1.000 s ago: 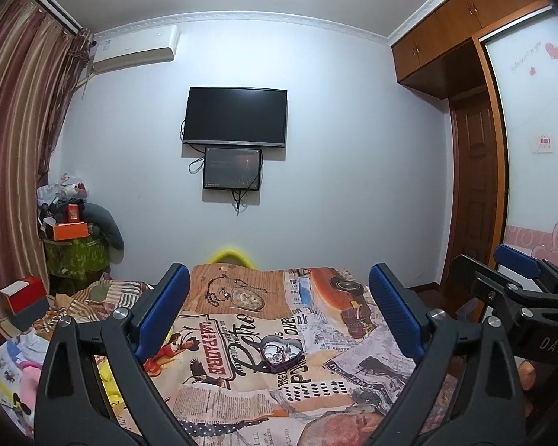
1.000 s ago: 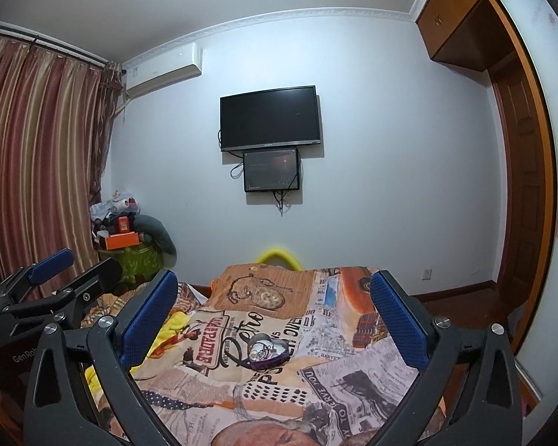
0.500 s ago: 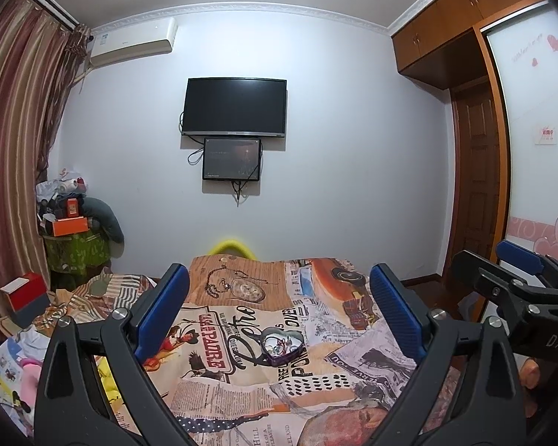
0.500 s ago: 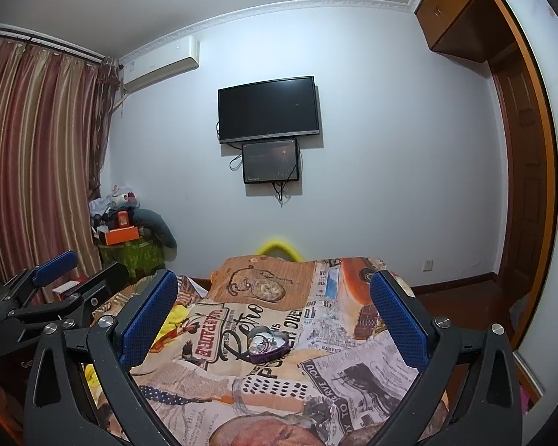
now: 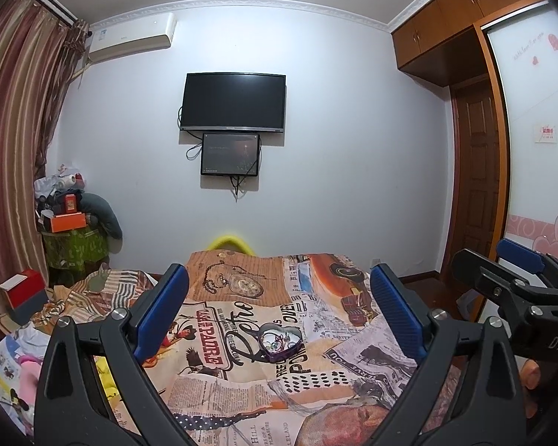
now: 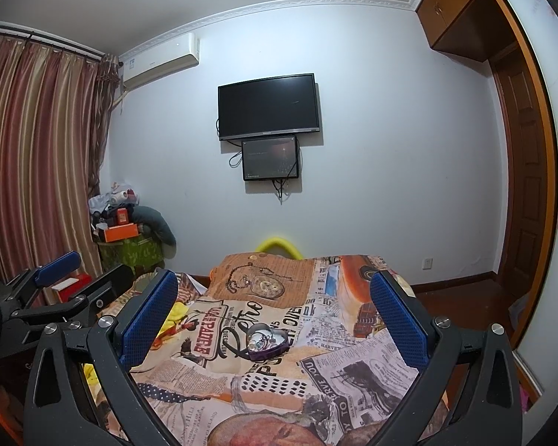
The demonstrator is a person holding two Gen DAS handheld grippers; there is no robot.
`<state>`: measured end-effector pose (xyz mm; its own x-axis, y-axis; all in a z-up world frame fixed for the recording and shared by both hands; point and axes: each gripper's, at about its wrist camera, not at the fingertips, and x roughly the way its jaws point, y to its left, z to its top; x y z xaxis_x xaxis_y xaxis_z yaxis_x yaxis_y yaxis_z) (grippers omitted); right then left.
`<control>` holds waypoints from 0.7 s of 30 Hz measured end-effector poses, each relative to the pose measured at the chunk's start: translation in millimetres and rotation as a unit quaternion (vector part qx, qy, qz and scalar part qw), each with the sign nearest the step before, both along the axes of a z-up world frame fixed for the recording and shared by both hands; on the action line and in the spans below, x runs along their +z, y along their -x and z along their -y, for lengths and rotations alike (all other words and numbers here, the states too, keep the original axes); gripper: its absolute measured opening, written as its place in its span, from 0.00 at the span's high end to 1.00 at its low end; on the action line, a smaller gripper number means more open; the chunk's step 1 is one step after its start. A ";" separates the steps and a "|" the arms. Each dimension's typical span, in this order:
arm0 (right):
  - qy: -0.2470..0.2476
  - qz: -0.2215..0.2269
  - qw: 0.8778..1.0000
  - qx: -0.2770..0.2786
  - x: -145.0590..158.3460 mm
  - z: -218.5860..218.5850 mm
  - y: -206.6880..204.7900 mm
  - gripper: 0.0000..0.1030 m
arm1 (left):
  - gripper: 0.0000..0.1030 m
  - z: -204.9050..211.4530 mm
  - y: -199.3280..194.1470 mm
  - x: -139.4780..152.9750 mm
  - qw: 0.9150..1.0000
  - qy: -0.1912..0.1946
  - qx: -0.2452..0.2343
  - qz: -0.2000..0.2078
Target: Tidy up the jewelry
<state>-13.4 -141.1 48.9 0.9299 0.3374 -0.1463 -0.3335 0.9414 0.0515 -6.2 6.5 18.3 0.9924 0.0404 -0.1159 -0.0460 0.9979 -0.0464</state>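
Your left gripper (image 5: 277,306) and right gripper (image 6: 273,304) both gape wide, empty, above the bed (image 5: 219,390). The heart-shaped jewelry box (image 5: 281,341) sits mid-bedspread beside printed "Retro" lettering (image 5: 240,321); a TV (image 5: 233,102) hangs opposite.

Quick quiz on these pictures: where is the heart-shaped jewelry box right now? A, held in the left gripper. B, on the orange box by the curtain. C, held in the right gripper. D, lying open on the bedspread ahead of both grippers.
D: the box lies open on the bedspread, and both the left gripper and the right gripper are open, holding nothing.
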 end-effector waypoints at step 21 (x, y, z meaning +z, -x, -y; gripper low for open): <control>0.002 -0.004 1.000 -0.003 -3.2 1.9 -2.0 0.00 | 0.04 -3.8 -6.5 -5.0 1.000 0.007 -0.013 -0.013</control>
